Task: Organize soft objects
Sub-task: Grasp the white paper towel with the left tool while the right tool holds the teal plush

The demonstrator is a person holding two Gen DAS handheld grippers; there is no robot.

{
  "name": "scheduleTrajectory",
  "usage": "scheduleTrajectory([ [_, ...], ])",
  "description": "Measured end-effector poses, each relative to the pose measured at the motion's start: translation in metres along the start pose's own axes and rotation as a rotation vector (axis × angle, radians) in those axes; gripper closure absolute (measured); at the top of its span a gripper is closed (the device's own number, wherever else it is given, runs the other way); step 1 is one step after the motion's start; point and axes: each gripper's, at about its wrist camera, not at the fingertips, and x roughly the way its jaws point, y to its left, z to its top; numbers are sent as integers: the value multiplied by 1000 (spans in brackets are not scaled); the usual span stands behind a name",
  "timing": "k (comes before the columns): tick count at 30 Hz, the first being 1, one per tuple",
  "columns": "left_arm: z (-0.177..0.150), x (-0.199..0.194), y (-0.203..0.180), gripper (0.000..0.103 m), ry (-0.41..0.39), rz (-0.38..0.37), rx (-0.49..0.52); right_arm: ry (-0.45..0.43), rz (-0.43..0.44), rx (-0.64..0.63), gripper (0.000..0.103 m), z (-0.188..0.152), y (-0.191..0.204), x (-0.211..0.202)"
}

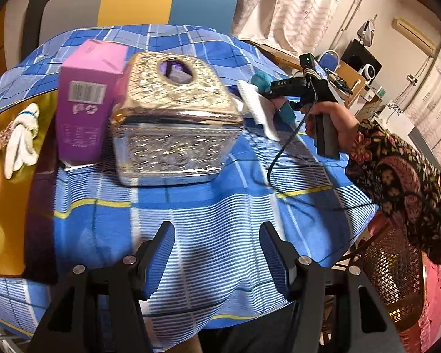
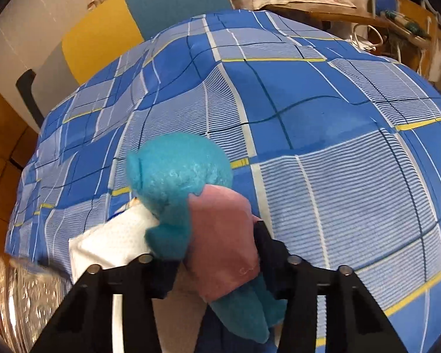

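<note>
My right gripper is shut on a teal plush toy with a pink belly and holds it over the blue checked cloth. A white paper towel lies under the toy. In the left wrist view the same toy and towel show behind the box, with the right gripper held by a hand. My left gripper is open and empty above the cloth, near its front edge. A white glove lies on a gold cloth at the left.
A shiny silver tissue box stands mid-table with a pink carton beside it on the left. A black cable runs from the right gripper across the cloth. A wicker basket is off the table's right edge.
</note>
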Motion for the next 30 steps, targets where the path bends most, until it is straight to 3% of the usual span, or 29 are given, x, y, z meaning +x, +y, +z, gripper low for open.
scheduleTrajectory([
  [5,11,2,-19,42,-14,-28,33,-11,-38,-31,61,-19,-10,-30],
  [12,40,13,-55,42,-31,-79,70,34,-72,86,61,-69,-55,-76],
  [18,93,42,-96,42,-32,-56,107,43,-50,163,61,-98,-74,-86],
  [24,140,89,-107,42,-24,19,79,46,-50,128,60,-99,-72,-85],
  [30,173,148,-96,42,69,137,9,55,-41,148,59,-96,-73,-82],
])
